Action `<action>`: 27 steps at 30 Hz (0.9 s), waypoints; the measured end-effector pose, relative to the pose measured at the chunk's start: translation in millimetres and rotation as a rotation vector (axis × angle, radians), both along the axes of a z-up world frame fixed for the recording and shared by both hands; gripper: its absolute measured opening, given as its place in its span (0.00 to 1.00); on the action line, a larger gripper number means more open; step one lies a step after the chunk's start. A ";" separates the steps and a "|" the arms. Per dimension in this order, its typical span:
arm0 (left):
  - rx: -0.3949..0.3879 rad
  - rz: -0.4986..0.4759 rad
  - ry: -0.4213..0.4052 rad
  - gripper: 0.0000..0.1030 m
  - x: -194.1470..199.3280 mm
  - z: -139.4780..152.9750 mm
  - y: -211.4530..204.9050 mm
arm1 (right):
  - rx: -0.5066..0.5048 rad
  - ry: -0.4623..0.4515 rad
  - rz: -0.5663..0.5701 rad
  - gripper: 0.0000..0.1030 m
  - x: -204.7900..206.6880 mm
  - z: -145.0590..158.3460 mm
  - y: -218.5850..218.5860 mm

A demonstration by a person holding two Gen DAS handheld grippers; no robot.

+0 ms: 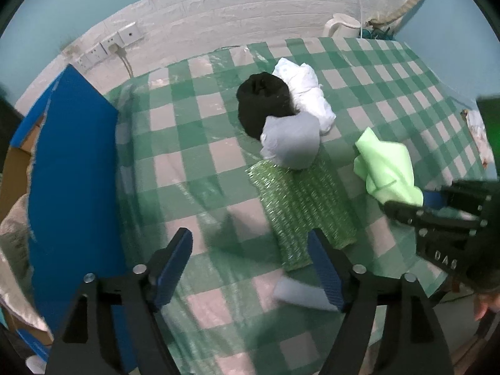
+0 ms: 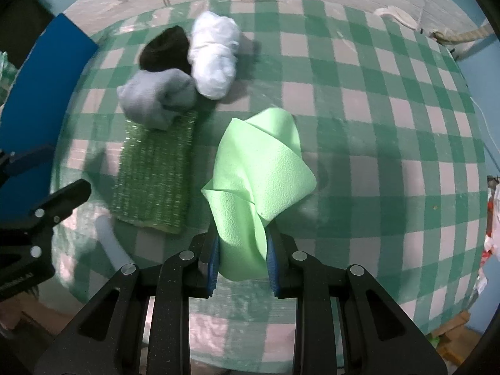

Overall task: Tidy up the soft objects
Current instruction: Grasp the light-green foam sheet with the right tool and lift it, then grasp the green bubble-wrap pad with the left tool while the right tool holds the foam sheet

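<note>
left wrist view: left gripper (image 1: pixel 250 268) stood released, nothing between its fingers, above the checked cloth (image 1: pixel 193 143). green mat (image 1: pixel 300 209) lay just ahead, its near end by the right-hand finger, long axis running away toward the grey roll (image 1: pixel 292 140), which rested on its far end. black roll (image 1: pixel 261 103) and white roll (image 1: pixel 307 93) bunched behind, touching. pale strip (image 1: pixel 300 295) lay beside the right-hand finger. blue box (image 1: pixel 72 168) stood off to the left.

right wrist view: right gripper (image 2: pixel 242 259) clenched on the green sheet (image 2: pixel 259 168), lifted clear, flaring upward. mat sat to its left, nearer the left gripper, so probably that hand's pick.
</note>
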State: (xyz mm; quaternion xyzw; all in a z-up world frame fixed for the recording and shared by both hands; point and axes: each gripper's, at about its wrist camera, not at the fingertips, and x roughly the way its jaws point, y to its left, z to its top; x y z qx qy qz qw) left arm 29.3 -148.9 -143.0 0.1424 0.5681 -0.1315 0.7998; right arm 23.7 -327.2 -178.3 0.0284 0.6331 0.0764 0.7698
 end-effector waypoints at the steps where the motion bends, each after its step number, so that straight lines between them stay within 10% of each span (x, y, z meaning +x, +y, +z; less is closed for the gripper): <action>1: -0.010 0.005 0.007 0.76 2.4 -0.9 -2.0 | -0.002 0.004 -0.003 0.24 -0.4 -1.7 -2.8; 27: -0.029 0.074 0.147 0.78 28.1 -38.9 -55.4 | 0.080 -0.010 -0.020 0.24 -15.3 -15.1 -40.4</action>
